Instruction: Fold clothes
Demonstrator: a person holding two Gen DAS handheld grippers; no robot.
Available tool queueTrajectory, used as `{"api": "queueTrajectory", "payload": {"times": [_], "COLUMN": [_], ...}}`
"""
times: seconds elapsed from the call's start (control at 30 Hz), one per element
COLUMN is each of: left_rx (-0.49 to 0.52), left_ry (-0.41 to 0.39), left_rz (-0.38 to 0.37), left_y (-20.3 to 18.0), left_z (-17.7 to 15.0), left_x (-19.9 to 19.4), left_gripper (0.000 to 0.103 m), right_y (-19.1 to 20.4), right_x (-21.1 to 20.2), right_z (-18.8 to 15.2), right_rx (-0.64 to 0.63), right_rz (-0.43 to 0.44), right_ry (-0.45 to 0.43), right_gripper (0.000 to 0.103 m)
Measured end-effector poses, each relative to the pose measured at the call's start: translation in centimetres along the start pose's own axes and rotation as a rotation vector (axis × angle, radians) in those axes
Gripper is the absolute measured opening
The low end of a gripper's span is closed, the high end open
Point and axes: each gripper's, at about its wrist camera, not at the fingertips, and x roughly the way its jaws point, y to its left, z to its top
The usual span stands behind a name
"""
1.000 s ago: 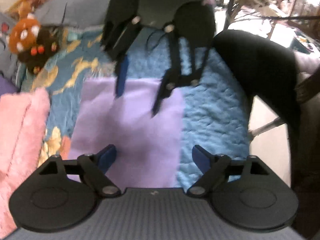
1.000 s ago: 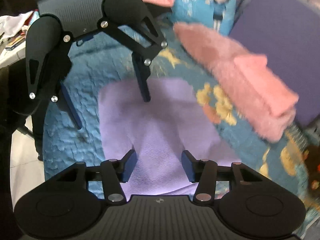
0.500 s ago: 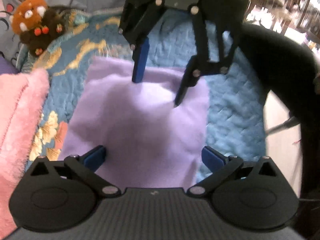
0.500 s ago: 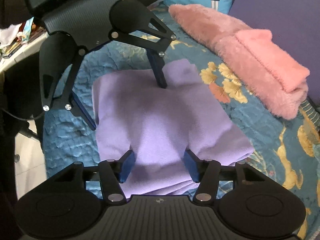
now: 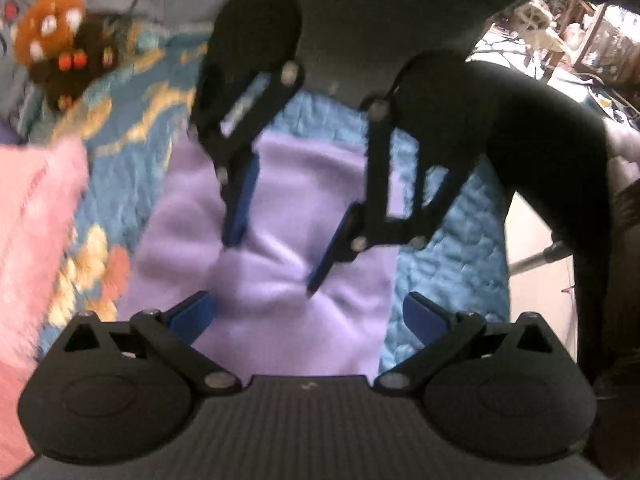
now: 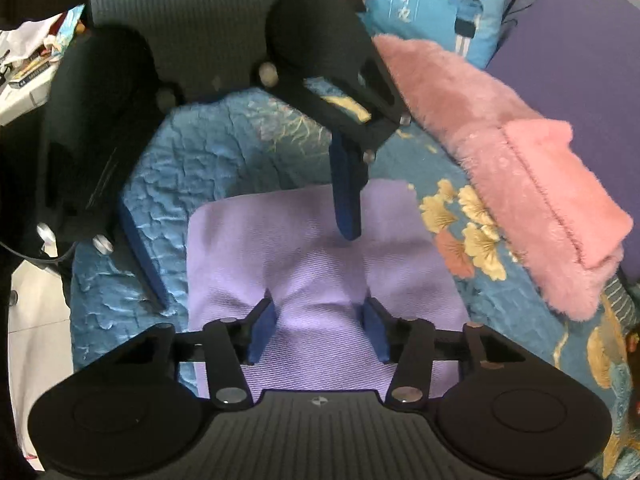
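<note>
A folded lilac cloth lies flat on the blue quilt; it also shows in the right wrist view. My left gripper is open wide, its blue pads hovering over the near edge of the cloth. My right gripper is open, its pads pressed down on the cloth with a raised ridge of fabric between them. Each gripper faces the other across the cloth: the right one shows in the left view, the left one in the right view.
A fluffy pink folded garment lies beside the cloth, and shows in the left view. A brown plush toy sits at the far left. A cartoon pillow and a purple cushion lie behind. The bed edge and floor are at the right.
Both grippers have come closer together over the cloth. The right gripper has lowered onto it and bunched a ridge of fabric between its pads. The left gripper stays open wide.
</note>
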Motion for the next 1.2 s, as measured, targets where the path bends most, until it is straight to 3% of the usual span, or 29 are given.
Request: {"api": "queueTrajectory", "payload": {"times": [0.2, 0.27, 0.3, 0.37, 0.47, 0.57, 0.63, 0.7, 0.93, 1.07, 1.2], "left_rx": [-0.034, -0.022, -0.02, -0.02, -0.049, -0.112, -0.159, -0.214, -0.181, -0.152, -0.108], "left_ry": [-0.059, -0.097, -0.116, -0.15, -0.134, -0.058, -0.024, -0.052, -0.074, -0.143, -0.085], "left_rz": [0.013, 0.016, 0.014, 0.01, 0.027, 0.026, 0.009, -0.019, 0.014, -0.016, -0.026], "left_y": [0.0, -0.5, -0.6, -0.5, 0.8, 3.0, 4.1, 4.7, 3.5, 1.6, 0.1], "left_z": [-0.5, -0.5, -0.4, -0.3, -0.2, -0.8, -1.8, -2.6, -2.4, -2.2, -2.1], "left_x": [-1.1, -2.6, -3.3, -4.5, -4.0, -1.4, 0.3, 0.8, -1.5, -4.0, -1.9], "left_gripper": [0.102, 0.102, 0.102, 0.103, 0.103, 0.103, 0.103, 0.103, 0.103, 0.103, 0.103], "right_y": [0.2, -0.3, -0.8, -1.9, -3.2, -3.8, -4.0, -3.9, -4.3, -1.7, 1.4], "right_x": [-0.1, -1.5, -2.6, -4.3, -4.2, -2.5, -1.7, -1.6, -5.0, -7.2, -5.0], "right_z": [0.1, 0.0, -0.2, -1.0, -2.3, -4.1, -5.4, -6.1, -6.1, -6.3, -6.7], "right_rx": [-0.002, 0.042, 0.077, 0.14, 0.166, 0.193, 0.232, 0.253, 0.339, 0.26, 0.155], "right_rz": [-0.014, -0.001, -0.002, -0.031, -0.064, -0.04, -0.037, -0.041, -0.062, -0.049, -0.011], "right_ry": [-0.006, -0.041, -0.074, -0.118, -0.046, 0.009, -0.027, -0.054, -0.139, -0.156, -0.096], "right_gripper": [0.054, 0.046, 0.034, 0.033, 0.033, 0.034, 0.035, 0.035, 0.034, 0.034, 0.035]}}
